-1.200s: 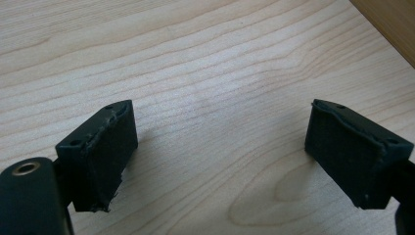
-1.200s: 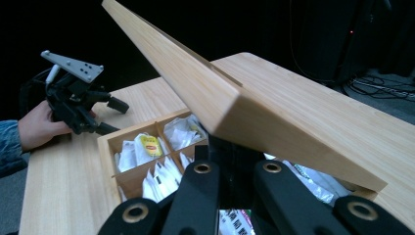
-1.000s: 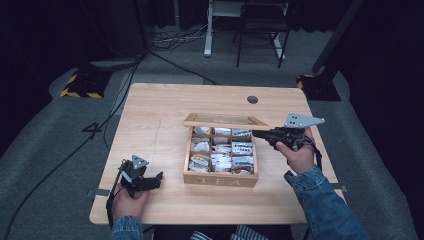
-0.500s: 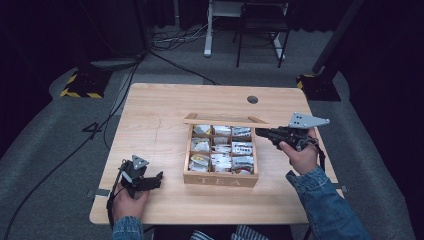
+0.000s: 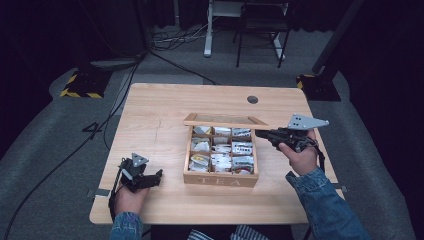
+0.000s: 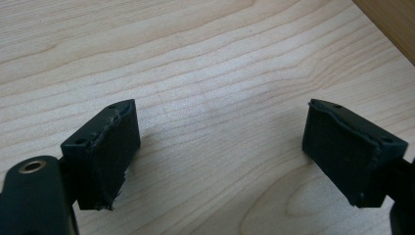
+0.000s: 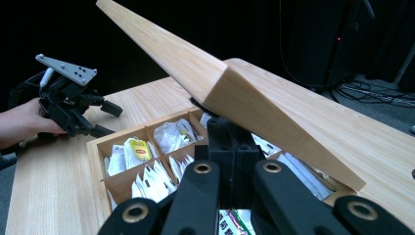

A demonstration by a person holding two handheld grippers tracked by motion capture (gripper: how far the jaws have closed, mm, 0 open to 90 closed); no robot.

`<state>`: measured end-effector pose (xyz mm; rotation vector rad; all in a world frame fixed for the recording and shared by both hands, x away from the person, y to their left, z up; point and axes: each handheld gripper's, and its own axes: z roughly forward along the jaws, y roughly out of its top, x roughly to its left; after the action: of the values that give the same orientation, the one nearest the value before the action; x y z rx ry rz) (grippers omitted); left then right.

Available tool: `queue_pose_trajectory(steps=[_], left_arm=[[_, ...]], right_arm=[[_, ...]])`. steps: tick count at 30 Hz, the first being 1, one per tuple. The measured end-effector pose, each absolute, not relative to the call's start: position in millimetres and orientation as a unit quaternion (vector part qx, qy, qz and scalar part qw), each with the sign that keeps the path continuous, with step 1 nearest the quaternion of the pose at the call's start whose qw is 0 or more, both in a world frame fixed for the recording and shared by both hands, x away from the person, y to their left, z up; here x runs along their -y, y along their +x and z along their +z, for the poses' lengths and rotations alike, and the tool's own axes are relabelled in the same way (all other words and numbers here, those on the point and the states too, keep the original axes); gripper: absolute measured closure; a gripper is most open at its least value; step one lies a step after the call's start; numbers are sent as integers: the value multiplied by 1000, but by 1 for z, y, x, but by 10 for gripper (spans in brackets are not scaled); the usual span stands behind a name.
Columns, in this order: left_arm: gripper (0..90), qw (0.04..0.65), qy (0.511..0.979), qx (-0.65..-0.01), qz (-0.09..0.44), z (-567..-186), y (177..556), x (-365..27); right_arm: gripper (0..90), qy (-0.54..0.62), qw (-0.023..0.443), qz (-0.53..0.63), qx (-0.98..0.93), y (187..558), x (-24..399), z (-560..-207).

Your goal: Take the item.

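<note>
Table [image 5: 165, 115]: light wood, w/ a round hole at its 1 o'clock corner. Wooden tea box [image 5: 220, 178] is sitting a bit right of center, "TEA" on its front wall, compartments packed w/ paper tea bags [image 5: 218, 159]. Its lid [image 5: 225, 120] is standing raised along the box's 12 o'clock edge; in the right gripper view it's slanting over the compartments.

Right gripper [image 5: 261, 133], at the box's 3 o'clock, is pinching the lid's corner, jaws closed tight on it. Left gripper [image 6: 220, 147], at the box's 8 o'clock, is resting wide open on bare table, holding nothing.

Vs. earlier frames: lid, box, both hands staying put.
</note>
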<state>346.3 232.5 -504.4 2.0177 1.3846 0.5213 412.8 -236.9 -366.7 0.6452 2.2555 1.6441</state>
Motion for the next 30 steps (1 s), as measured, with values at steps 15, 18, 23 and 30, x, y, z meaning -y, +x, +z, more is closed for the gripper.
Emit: queue_pose_trajectory(steps=[15, 18, 23, 30], left_arm=[[313, 375, 776, -482, 159, -456, 328, -227], [318, 373, 790, -460, 159, -439, 325, -217], [329, 381, 803, -435, 145, -421, 322, -199], [339, 403, 815, -395, 129, -403, 317, -177]], right_arm=[[900, 221, 129, 575, -777, 416, 238, -367], [900, 219, 127, 576, -777, 418, 237, -366], [900, 219, 125, 578, -776, 419, 237, -366], [900, 222, 124, 579, -775, 418, 238, -366]])
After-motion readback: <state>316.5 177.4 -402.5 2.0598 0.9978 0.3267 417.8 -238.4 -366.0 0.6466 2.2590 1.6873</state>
